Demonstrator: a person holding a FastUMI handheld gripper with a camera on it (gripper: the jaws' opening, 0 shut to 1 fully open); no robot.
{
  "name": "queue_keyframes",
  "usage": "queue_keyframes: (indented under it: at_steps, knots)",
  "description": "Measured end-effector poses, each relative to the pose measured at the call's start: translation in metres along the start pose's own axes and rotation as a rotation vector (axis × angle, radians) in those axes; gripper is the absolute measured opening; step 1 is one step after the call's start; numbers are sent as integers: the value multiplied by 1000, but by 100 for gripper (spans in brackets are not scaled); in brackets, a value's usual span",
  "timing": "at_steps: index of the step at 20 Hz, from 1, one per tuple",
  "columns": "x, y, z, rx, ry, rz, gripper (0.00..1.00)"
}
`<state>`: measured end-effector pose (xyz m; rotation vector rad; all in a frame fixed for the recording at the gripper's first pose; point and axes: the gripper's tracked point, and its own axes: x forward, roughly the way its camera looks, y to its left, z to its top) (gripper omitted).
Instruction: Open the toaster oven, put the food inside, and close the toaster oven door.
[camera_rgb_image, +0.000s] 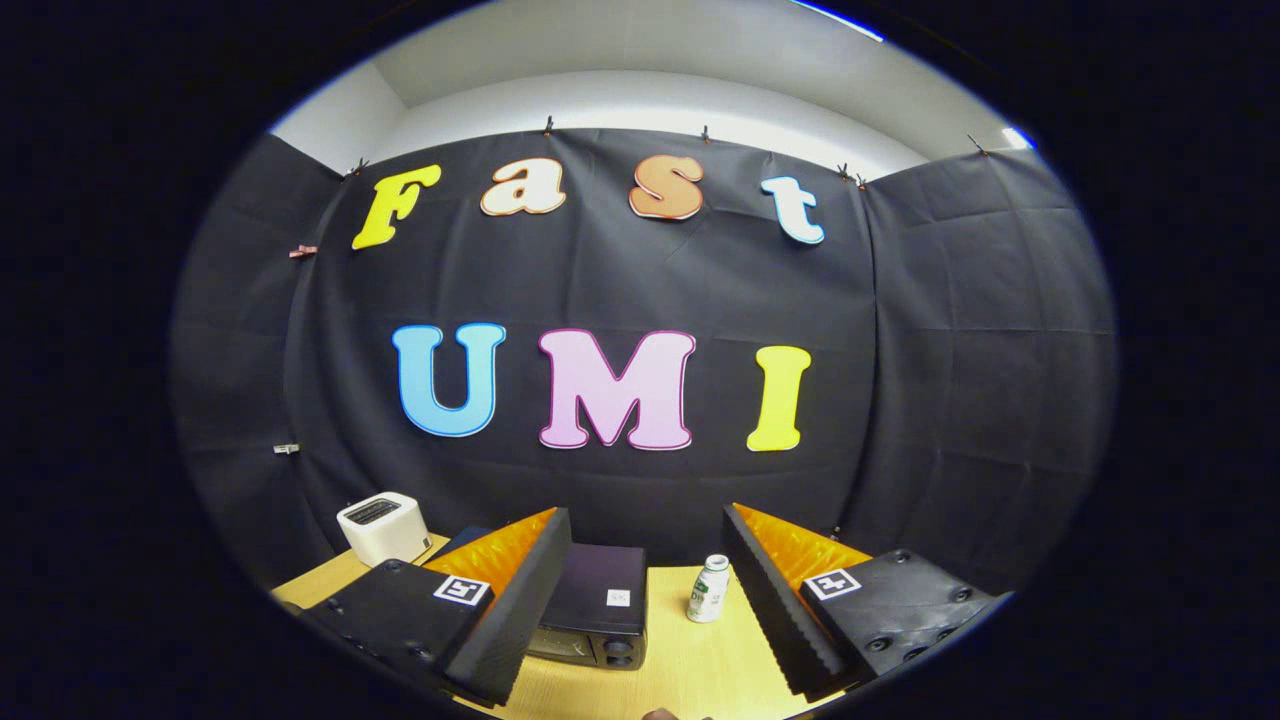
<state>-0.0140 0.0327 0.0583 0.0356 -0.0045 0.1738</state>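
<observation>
Wooden table, toaster oven shut, bottle beside, gripper spread wide

Black toaster oven, door closed, on wooden table, partly behind one finger

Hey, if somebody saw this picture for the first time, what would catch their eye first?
Probably the gripper, its two fingers spread wide open above the wooden table. Between and just beyond them sits the dark toaster oven, beside the left finger, its door apparently shut. A small white bottle stands upright close to the right finger, and a white boxy appliance sits farther off, beyond the left finger against the black booth wall.
</observation>
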Motion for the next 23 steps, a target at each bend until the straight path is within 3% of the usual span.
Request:
queue_keyframes:
  at_steps: [7,23]
  knots:
    - [-7,-31,7,35,-6,-13,98]
    - [-7,-40,0,24,7,-27,98]
